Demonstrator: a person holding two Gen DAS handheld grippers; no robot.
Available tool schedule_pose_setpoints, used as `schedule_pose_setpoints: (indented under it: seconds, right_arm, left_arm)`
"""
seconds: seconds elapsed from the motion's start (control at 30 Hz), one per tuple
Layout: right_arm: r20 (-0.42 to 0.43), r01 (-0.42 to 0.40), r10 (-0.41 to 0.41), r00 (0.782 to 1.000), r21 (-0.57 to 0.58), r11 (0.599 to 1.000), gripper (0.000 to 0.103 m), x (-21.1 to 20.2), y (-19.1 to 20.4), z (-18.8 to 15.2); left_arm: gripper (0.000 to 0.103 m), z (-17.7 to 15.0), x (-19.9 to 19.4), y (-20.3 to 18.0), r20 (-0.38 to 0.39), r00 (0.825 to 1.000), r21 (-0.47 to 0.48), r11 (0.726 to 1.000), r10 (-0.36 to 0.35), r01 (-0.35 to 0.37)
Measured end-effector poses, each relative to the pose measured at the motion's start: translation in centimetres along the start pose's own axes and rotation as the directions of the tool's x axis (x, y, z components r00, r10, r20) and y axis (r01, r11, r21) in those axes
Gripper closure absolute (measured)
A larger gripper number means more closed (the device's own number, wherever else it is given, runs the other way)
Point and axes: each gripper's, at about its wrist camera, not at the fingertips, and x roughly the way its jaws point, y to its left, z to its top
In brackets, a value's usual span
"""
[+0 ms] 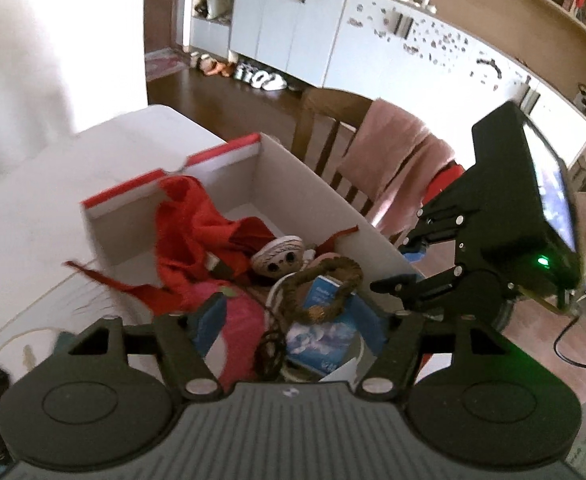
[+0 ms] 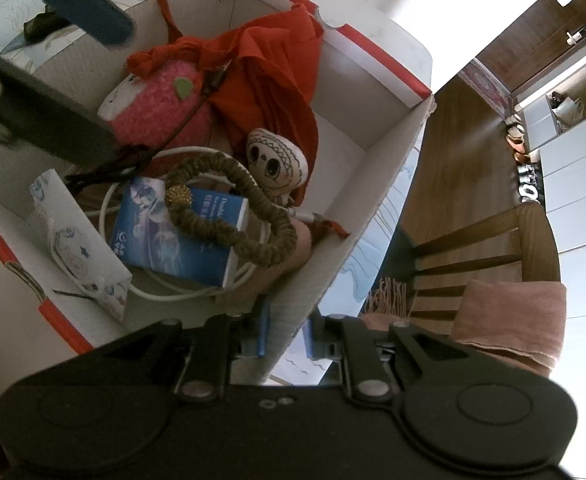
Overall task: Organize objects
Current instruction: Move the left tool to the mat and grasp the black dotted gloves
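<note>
Here | chair beside box | scarf draped on it

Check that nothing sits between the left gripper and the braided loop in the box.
Nothing visible does. The braided loop lies uncovered atop the blue packet in the cardboard box, with the open left gripper above it. The right gripper clamps the box wall, off to one side.

We see dark wooden floor, white cabinets, wooden chair draped with pink towel, shoes along the cabinets, bright daylight.
</note>
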Motion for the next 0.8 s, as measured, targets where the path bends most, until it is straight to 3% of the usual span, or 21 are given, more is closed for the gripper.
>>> schedule_pose_setpoints:
  seconds: [0.2, 0.3, 0.5, 0.6, 0.73, 0.8]
  right_arm:
    - [-0.005, 0.006, -0.006, 1.000, -0.001, 1.000, 0.087, 0.0, 0.1, 0.1]
    - [-0.009, 0.007, -0.007, 1.000, 0.001, 1.000, 0.087, 0.0, 0.1, 0.1]
    - [-0.012, 0.007, -0.007, 1.000, 0.003, 1.000, 0.087, -0.1, 0.1, 0.2]
    - [-0.015, 0.002, -0.002, 1.000, 0.005, 1.000, 0.088, -0.1, 0.0, 0.3]
    - [-0.022, 0.000, 0.000, 1.000, 0.009, 1.000, 0.088, 0.0, -0.1, 0.5]
    - [-0.026, 0.000, 0.001, 1.000, 0.012, 1.000, 0.088, 0.0, -0.2, 0.5]
  left_arm:
    - [0.031, -1.2, -3.6, 2.3, 0.039, 0.998, -0.047, 0.998, 0.046, -0.044]
    - [0.025, -2.2, -5.4, 4.1, 0.044, 0.995, -0.083, 0.993, 0.089, -0.085]
    - [0.024, -4.8, -8.4, 8.1, 0.037, 0.983, -0.147, 0.974, 0.182, -0.175]
    - [0.017, -6.2, -9.8, 10.1, 0.032, 0.969, -0.163, 0.958, 0.245, -0.237]
    - [0.015, -8.1, -11.0, 13.1, 0.011, 0.952, -0.196, 0.934, 0.307, -0.299]
    - [0.003, -8.9, -11.1, 14.5, -0.007, 0.939, -0.203, 0.919, 0.344, -0.338]
